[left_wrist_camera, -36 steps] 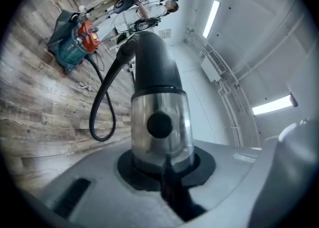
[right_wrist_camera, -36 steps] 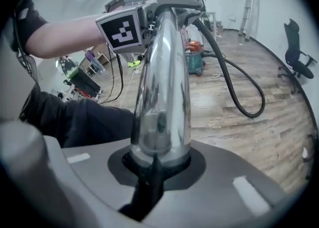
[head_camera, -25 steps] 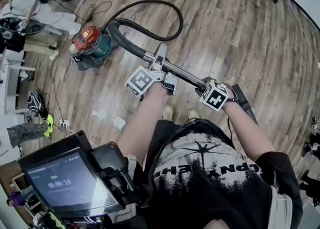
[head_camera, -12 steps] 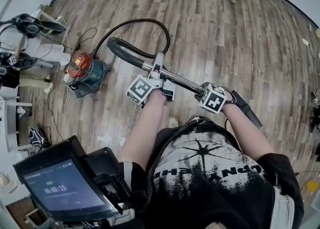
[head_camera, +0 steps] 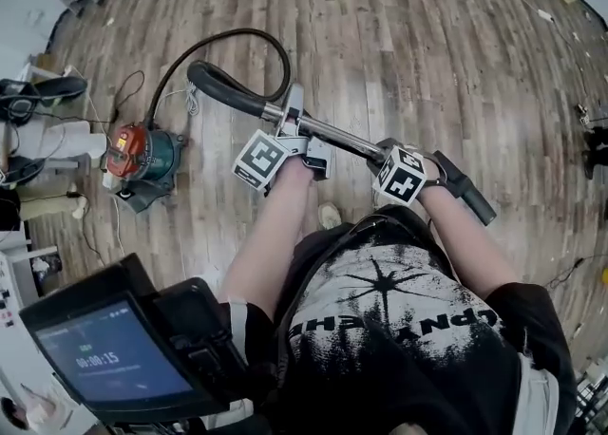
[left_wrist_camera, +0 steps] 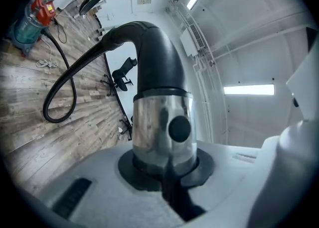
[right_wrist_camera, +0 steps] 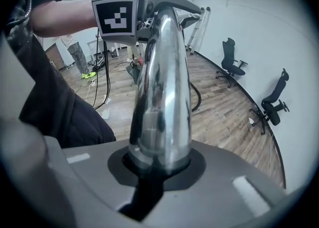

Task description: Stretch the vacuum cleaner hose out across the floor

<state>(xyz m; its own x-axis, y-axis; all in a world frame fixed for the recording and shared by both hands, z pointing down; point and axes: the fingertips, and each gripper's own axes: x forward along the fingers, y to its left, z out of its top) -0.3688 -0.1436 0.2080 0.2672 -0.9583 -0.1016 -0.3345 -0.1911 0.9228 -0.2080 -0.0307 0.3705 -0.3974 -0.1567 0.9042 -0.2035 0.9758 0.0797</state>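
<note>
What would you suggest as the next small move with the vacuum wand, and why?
Probably draw the chrome wand away from the canister vacuum: the left gripper and the right gripper, its jaws just tightened, both clamp it, and the hose lies looped on the floor.

Wood-plank floor [head_camera: 427, 63], red-and-teal vacuum canister [head_camera: 142, 153] standing on it, black hose [head_camera: 237, 32] looping alongside, white cable [head_camera: 188, 101]
</note>
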